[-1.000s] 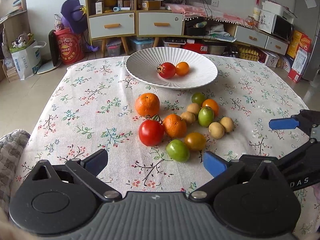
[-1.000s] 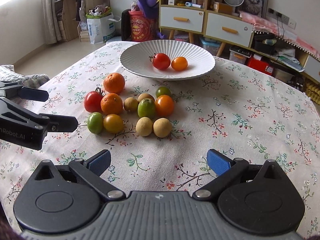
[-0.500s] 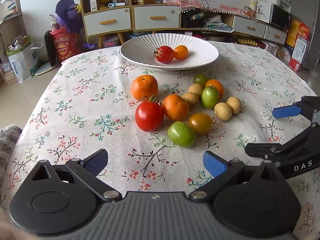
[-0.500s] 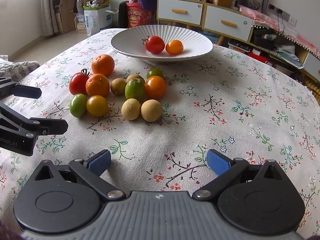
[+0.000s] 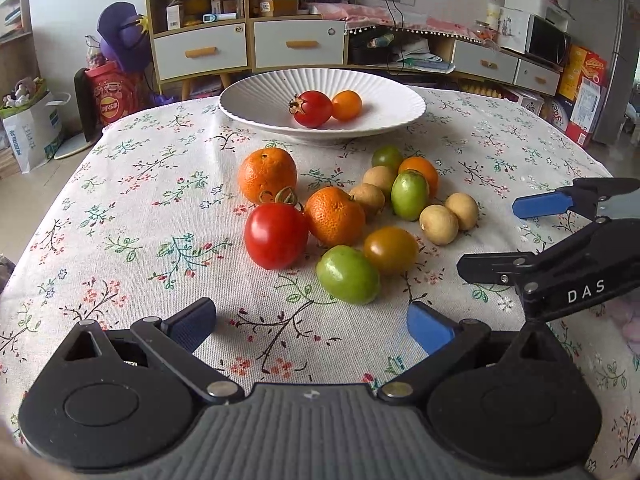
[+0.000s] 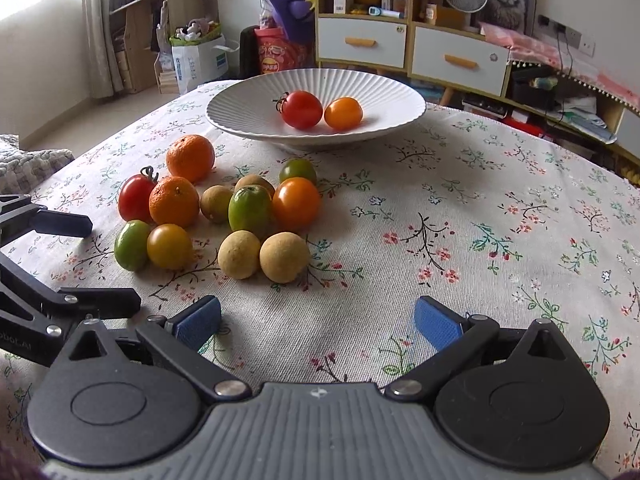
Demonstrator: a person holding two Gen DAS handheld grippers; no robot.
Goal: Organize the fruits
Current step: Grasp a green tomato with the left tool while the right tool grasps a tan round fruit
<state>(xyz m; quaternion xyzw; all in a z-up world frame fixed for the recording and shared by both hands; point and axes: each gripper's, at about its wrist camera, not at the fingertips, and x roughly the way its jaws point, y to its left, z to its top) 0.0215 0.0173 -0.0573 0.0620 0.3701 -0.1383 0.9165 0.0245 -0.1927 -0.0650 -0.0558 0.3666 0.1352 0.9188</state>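
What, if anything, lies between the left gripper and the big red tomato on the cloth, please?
Nothing visible does: only bare tablecloth lies between the open left gripper and the red tomato.

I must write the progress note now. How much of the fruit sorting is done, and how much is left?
Done: a red tomato and a small orange fruit lie in the white plate. In hand: nothing; the left gripper and right gripper are both open and empty, facing the pile. Left: about twelve fruits on the tablecloth, including the nearest green one.
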